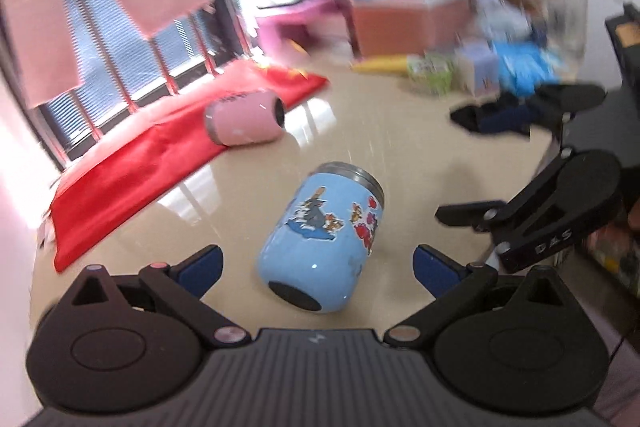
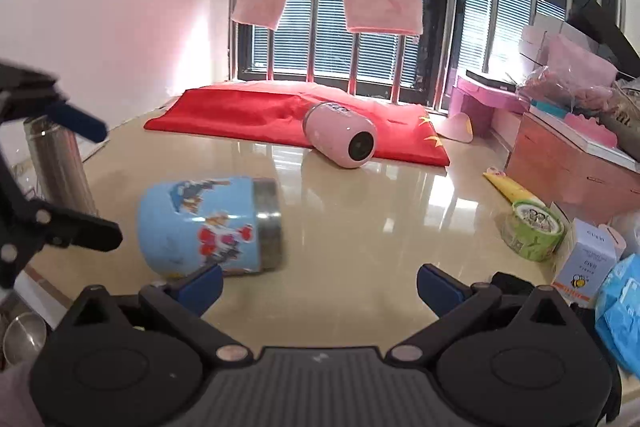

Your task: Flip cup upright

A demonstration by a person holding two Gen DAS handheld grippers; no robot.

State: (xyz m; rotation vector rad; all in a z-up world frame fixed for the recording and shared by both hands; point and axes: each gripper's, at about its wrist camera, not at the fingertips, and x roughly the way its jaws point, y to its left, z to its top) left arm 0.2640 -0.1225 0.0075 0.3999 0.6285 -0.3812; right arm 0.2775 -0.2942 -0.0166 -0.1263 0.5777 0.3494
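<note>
A light blue cartoon cup (image 1: 320, 239) with a steel rim lies on its side on the beige table, base toward my left gripper (image 1: 318, 265), which is open with the cup's base between its blue pads. In the right wrist view the blue cup (image 2: 208, 225) lies at lower left, rim pointing right. My right gripper (image 2: 320, 285) is open and empty, its left pad just in front of the cup. A pink cup (image 1: 246, 121) lies on its side farther back; it also shows in the right wrist view (image 2: 340, 139). The right gripper (image 1: 520, 171) shows at right in the left wrist view.
A red cloth (image 2: 296, 123) lies at the table's back edge by the barred window. A steel flask (image 2: 56, 167) stands at left. A green tape roll (image 2: 532, 227), small boxes (image 2: 588, 259), a blue packet (image 2: 620, 307) and stacked boxes (image 2: 568, 159) crowd the right side.
</note>
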